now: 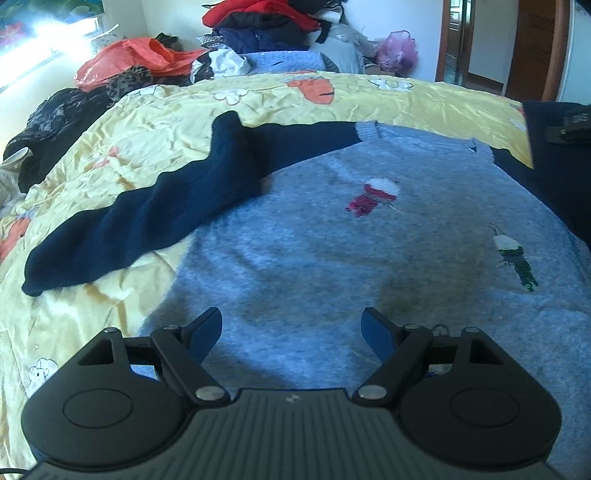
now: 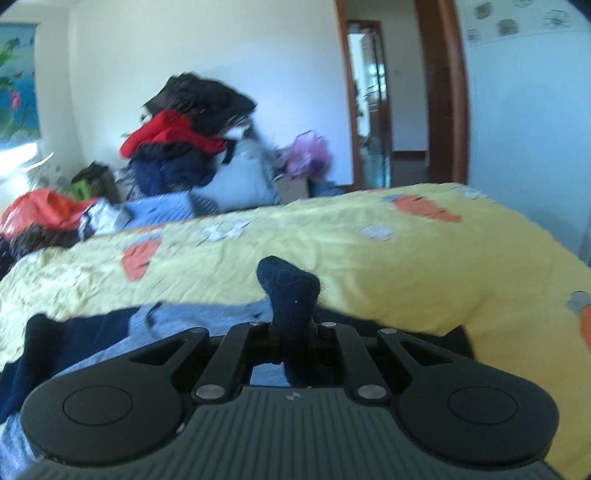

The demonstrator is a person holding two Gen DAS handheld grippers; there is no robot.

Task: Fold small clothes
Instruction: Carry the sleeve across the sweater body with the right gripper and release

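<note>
A small grey sweater point(image 1: 332, 236) with navy sleeves and little knitted figures lies flat on the yellow bedspread point(image 1: 155, 122). Its left navy sleeve point(image 1: 147, 206) lies folded back on the spread. My left gripper point(image 1: 291, 328) is open and empty, low over the sweater's bottom hem. My right gripper point(image 2: 291, 325) is shut on the right navy sleeve point(image 2: 290, 291), whose end sticks up between the fingers. The right sleeve and gripper also show at the right edge of the left wrist view point(image 1: 554, 147). The grey body shows in the right wrist view point(image 2: 177, 321).
A pile of clothes point(image 1: 266, 26) and an orange plastic bag point(image 1: 129, 59) sit beyond the bed's far side. A pink bag point(image 1: 397, 50) lies near the open doorway point(image 2: 373, 103). The bedspread point(image 2: 369, 251) spreads to the right of the sweater.
</note>
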